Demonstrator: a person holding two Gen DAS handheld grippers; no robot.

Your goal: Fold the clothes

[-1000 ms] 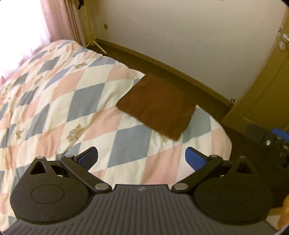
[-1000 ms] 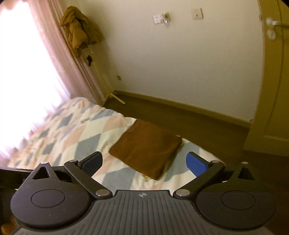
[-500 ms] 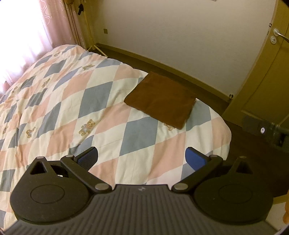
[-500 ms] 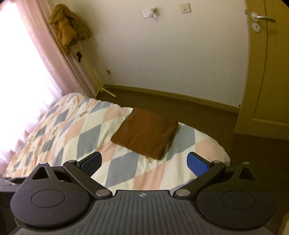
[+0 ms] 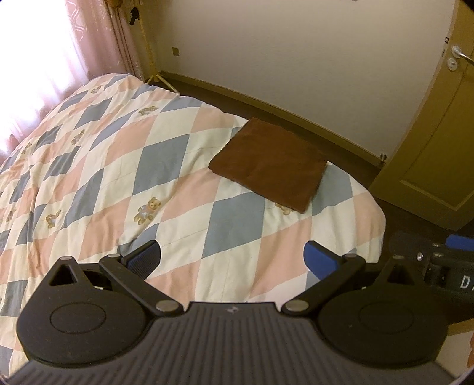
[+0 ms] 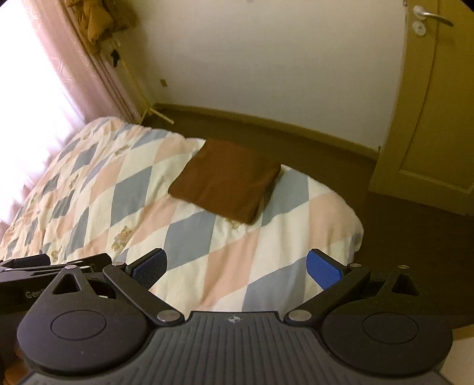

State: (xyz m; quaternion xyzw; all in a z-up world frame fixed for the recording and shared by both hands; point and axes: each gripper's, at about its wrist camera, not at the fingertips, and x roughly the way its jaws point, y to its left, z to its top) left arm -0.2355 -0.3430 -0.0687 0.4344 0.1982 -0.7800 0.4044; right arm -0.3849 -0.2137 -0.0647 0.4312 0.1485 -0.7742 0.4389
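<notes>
A brown garment point(image 5: 271, 165) lies folded into a neat rectangle near the foot corner of the bed; the right wrist view shows the brown garment point(image 6: 226, 179) too. My left gripper point(image 5: 232, 259) hovers open above the quilt, well short of the garment, with nothing between its blue pads point(image 5: 321, 260). My right gripper point(image 6: 235, 266) is also open and empty, held back from the bed's near edge. The right gripper's body point(image 5: 444, 266) shows at the right rim of the left wrist view.
A diamond-patterned quilt point(image 5: 124, 165) in pink, blue and cream covers the bed. Dark floor point(image 6: 414, 237) runs around its foot. A door point(image 6: 438, 103) stands at right, a pink curtain point(image 6: 74, 74) and a coat rack point(image 6: 97, 20) at the left corner.
Both grippers have pulled back and away from the folded garment, so more of the bed shows. Both stayed open and empty.
</notes>
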